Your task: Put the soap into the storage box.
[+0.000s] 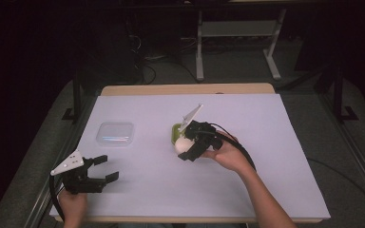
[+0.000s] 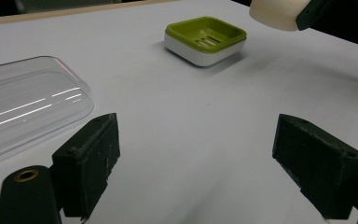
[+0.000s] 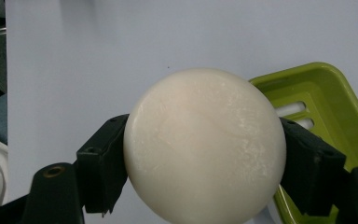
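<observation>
A person sits at a table covered with a white sheet (image 1: 266,156), a two-jaw gripper in each hand; the right gripper (image 1: 188,148) is clamped on a round, cream-white bar of soap (image 3: 204,147), holding it in the air just beside and slightly above a green soap dish (image 2: 205,38) near the middle of the table. In the right gripper view the two black jaws press the soap's opposite edges across its widest part, and the dish lies behind and to the right of it; the soap has not yet been set in the dish. The soap looks solid and stiff, fairly light, with a smooth waxy face that is likely slippery; a hold across the middle of its rim, as here, seems safest, since a hold nearer the curved face could let it squirt out. The left gripper (image 1: 97,171) rests low at the near left of the table, jaws wide apart and holding nothing; a clear plastic lid (image 1: 115,134) lies flat on the sheet beyond it, well apart from the dish.
</observation>
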`<control>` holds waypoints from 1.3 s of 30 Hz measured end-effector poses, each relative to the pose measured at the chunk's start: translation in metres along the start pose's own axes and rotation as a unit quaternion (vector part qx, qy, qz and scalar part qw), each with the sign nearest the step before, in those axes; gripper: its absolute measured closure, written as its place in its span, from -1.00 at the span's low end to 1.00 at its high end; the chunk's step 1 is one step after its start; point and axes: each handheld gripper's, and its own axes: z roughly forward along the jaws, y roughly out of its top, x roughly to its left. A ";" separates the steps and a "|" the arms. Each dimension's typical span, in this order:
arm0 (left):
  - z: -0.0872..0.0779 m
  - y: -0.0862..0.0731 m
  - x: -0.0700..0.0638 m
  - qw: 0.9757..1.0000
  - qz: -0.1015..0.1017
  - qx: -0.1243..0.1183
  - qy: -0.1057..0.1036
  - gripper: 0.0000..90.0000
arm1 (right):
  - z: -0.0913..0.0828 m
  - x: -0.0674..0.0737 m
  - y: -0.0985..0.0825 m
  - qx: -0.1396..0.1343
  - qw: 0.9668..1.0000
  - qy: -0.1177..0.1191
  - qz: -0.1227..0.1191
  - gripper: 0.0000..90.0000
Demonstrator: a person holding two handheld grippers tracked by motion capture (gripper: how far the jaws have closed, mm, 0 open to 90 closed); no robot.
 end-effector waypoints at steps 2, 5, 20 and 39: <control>0.000 0.000 0.000 1.000 0.001 0.001 0.000 -0.68 | 0.000 -0.001 0.000 0.003 1.000 -0.003 -0.001 -0.47; 0.000 0.000 0.000 1.000 0.002 0.001 0.000 -0.68 | -0.002 -0.003 0.001 0.002 1.000 -0.002 0.001 -0.47; 0.000 0.000 0.000 1.000 0.000 0.001 0.000 -0.68 | -0.012 -0.015 0.007 0.000 1.000 -0.013 0.008 -0.47; 0.000 0.000 0.000 1.000 0.002 0.001 -0.001 -0.68 | -0.022 -0.034 0.021 -0.004 1.000 -0.027 0.012 -0.47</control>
